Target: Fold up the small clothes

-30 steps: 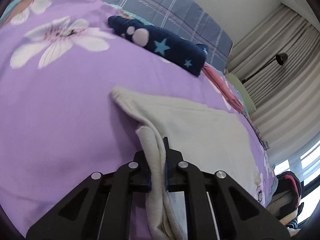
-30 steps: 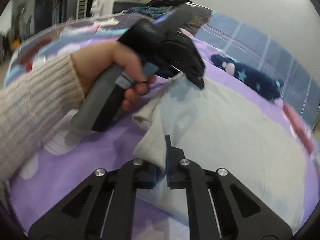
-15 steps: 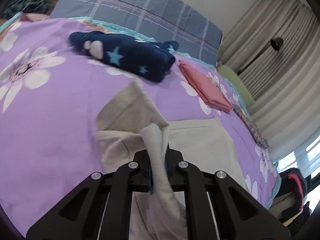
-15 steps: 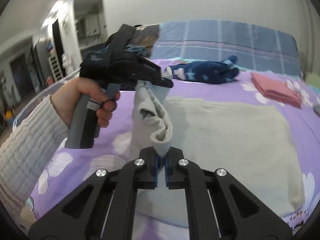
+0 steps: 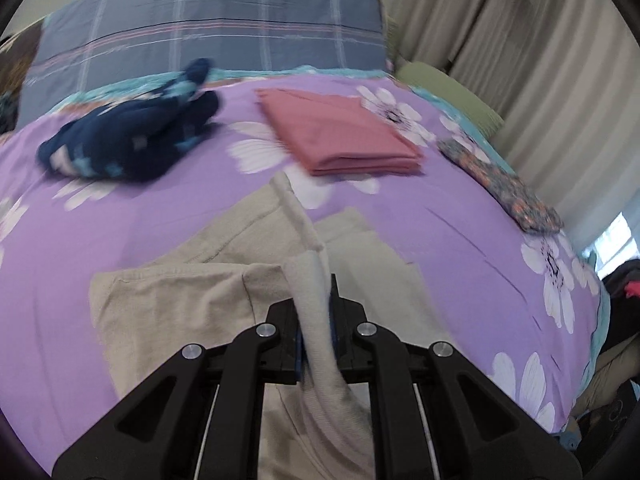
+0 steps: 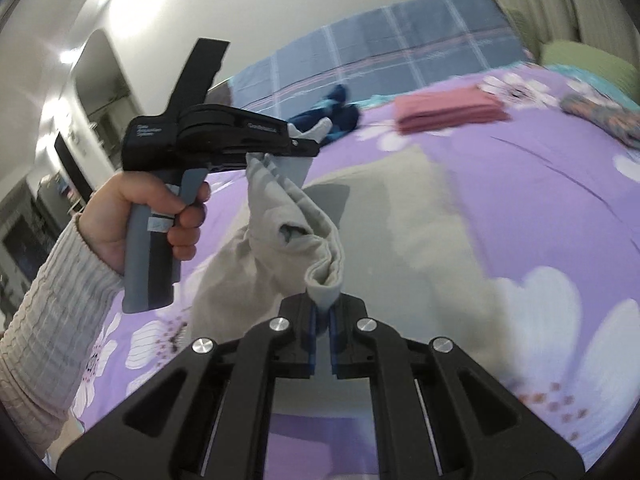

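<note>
On the bed: a purple flowered bedspread [image 5: 460, 240] carries everything; a beige garment [image 5: 172, 312] lies partly spread on its near half.
Left gripper [image 5: 316, 300]: jaws nearly together, pinching a bunched beige edge that rises between the fingers.
Right gripper [image 6: 324, 312]: jaws nearly together, clamped on a rolled corner of the same beige garment [image 6: 420, 240].
Lifted edge: in the right wrist view the cloth hangs as a slack band from the left gripper [image 6: 304, 148], held by a hand [image 6: 152, 208] in a ribbed sleeve, down to the right gripper.
Flat part: the rest of the garment lies on the bedspread, its far hem near the pink stack.
Far side: a navy star-print bundle [image 5: 132, 140] and a folded pink stack [image 5: 340, 136], apart from each other.
Right edge: a floral patterned piece [image 5: 500, 184] by the curtain [image 5: 540, 60].
Head end: a plaid pillow [image 5: 208, 28].
Open room: bare bedspread left and right of the garment.
</note>
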`<state>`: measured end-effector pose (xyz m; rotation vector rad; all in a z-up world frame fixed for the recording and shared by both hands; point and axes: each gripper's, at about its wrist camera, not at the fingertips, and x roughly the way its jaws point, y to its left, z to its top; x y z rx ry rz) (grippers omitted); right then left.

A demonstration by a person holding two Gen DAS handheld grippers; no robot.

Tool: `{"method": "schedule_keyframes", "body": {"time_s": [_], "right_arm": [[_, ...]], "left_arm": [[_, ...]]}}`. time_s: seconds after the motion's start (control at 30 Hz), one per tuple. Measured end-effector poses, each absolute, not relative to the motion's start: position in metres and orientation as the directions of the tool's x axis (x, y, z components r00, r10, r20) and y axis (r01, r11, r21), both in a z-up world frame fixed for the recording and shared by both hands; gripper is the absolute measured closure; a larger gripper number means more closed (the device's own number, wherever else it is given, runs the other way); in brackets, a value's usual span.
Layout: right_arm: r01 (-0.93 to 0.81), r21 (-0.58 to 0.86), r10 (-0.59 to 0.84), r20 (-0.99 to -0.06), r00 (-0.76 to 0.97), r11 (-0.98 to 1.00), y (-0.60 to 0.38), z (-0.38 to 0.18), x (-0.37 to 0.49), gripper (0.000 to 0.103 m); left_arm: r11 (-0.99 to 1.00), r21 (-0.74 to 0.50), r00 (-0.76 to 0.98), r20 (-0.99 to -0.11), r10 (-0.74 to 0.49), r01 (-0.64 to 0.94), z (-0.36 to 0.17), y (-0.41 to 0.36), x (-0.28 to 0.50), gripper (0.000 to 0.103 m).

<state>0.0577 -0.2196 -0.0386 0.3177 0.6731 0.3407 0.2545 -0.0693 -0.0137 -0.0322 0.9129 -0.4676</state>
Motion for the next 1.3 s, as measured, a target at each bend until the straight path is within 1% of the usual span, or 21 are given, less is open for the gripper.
{"method": "schedule_keyframes", "body": {"time_s": [0.1,0.2,0.33,0.47,0.5,0.53,0.6,0.67,0.73,0.8,0.9,1.03,1.07,1.13,1.17,1.23,1.3], "right_arm": [[-0.145,0.414,0.377,-0.56,0.738,0.899,-0.245,-0.047,0.057,0.099],[-0.121,0.481,0.414,-0.567,0.712,0.868,-0.262,-0.058,0.053,0.099],[-0.126,0.498,0.43,-0.562,0.706,0.858,-0.268,-0.064,0.045,0.099],[-0.146,0.505,0.447,-0.547,0.708,0.85,-0.271,-0.063,0.044,0.099],[-0.145,0.506,0.447,-0.549,0.706,0.85,-0.271,-0.065,0.044,0.099],[-0.141,0.512,0.45,-0.551,0.703,0.847,-0.272,-0.066,0.046,0.099],[-0.132,0.534,0.464,-0.554,0.692,0.835,-0.274,-0.071,0.047,0.099],[-0.126,0.561,0.483,-0.552,0.68,0.818,-0.277,-0.075,0.049,0.099],[-0.127,0.576,0.495,-0.546,0.675,0.808,-0.28,-0.077,0.052,0.099],[-0.134,0.587,0.508,-0.536,0.675,0.798,-0.281,-0.076,0.051,0.099],[-0.14,0.593,0.517,-0.533,0.67,0.793,-0.281,-0.077,0.05,0.099],[-0.133,0.595,0.519,-0.545,0.659,0.793,-0.28,-0.077,0.052,0.099],[-0.132,0.591,0.517,-0.549,0.657,0.796,-0.28,-0.077,0.052,0.098],[-0.126,0.583,0.509,-0.558,0.655,0.802,-0.278,-0.076,0.052,0.094],[-0.125,0.581,0.508,-0.563,0.652,0.804,-0.278,-0.076,0.053,0.094],[-0.115,0.579,0.505,-0.576,0.642,0.807,-0.276,-0.077,0.056,0.093],[-0.109,0.582,0.511,-0.59,0.626,0.806,-0.273,-0.079,0.059,0.089]], "left_arm": [[0.896,-0.182,0.501,-0.775,-0.384,0.405,-0.019,-0.101,0.257,0.094],[0.896,-0.152,0.481,-0.8,-0.36,0.417,-0.029,-0.126,0.26,0.094],[0.89,-0.137,0.461,-0.815,-0.35,0.435,-0.042,-0.146,0.261,0.094],[0.883,-0.088,0.466,-0.822,-0.326,0.462,-0.05,-0.159,0.258,0.093],[0.879,-0.093,0.471,-0.816,-0.336,0.468,-0.05,-0.159,0.256,0.08],[0.878,-0.105,0.472,-0.81,-0.348,0.468,-0.048,-0.16,0.255,0.06],[0.882,-0.11,0.505,-0.784,-0.36,0.458,-0.038,-0.159,0.248,0.047],[0.878,-0.076,0.561,-0.743,-0.366,0.472,-0.02,-0.153,0.228,0.041],[0.879,-0.02,0.605,-0.717,-0.345,0.477,-0.007,-0.144,0.206,0.03],[0.876,0.017,0.637,-0.694,-0.337,0.482,0.002,-0.13,0.179,0.024],[0.864,0.038,0.638,-0.69,-0.34,0.502,0.0,-0.105,0.127,0.021],[0.862,0.062,0.617,-0.724,-0.309,0.504,-0.027,-0.077,0.059,0.021],[0.864,0.062,0.61,-0.734,-0.3,0.499,-0.033,-0.073,0.051,0.021],[0.876,0.067,0.598,-0.755,-0.268,0.478,-0.049,-0.066,0.031,0.021],[0.883,0.069,0.594,-0.764,-0.253,0.464,-0.057,-0.062,0.024,0.021],[0.891,0.069,0.587,-0.774,-0.236,0.448,-0.068,-0.056,0.019,0.021],[0.904,0.091,0.597,-0.777,-0.197,0.417,-0.075,-0.053,0.018,0.021]]}}
